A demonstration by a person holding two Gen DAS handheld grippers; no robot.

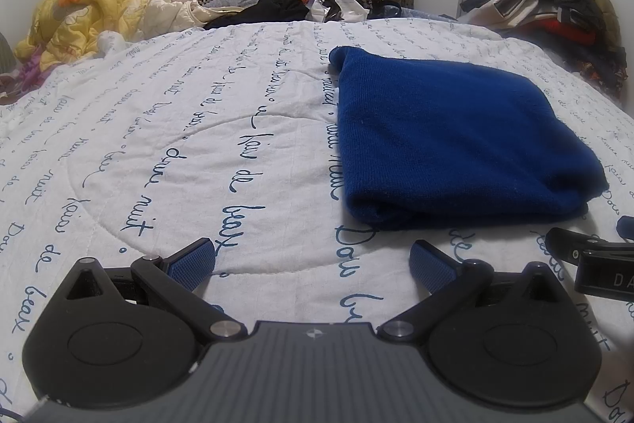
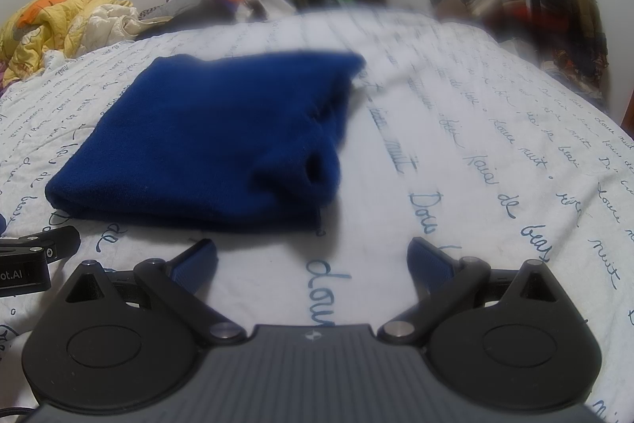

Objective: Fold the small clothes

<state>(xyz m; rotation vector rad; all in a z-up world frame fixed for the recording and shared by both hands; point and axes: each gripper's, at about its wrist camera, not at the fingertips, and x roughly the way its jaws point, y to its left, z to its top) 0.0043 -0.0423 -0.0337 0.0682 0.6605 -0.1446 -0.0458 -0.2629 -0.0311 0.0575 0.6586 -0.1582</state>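
One blue knit garment (image 1: 455, 133), already folded into a thick rectangular bundle, lies on the white script-printed quilt (image 1: 178, 129) ahead of both tools; in the left wrist view it sits to the right of centre, in the right wrist view to the left, so it lies between your two hands and a little forward. Your left gripper (image 1: 313, 264) stands with its jaws spread wide and nothing between the blue pads, resting low over bare quilt just short of the bundle's near edge. Your right gripper (image 2: 313, 264) is likewise spread and empty, near the bundle's near right corner, where a rolled opening shows in the cloth; this view is smeared by motion blur, so finer detail there cannot be read. Judge the fabric soft, light and limp: it should sag and slide over itself when lifted, though the knit pile ought to give the pads good purchase. Take hold at the doubled near edge or at a corner, pinching all layers together, lest the fold open. Count: one garment in play, two grippers, and several mixed heaps of clothing and bedding (image 1: 83, 14) well apart along the far side.
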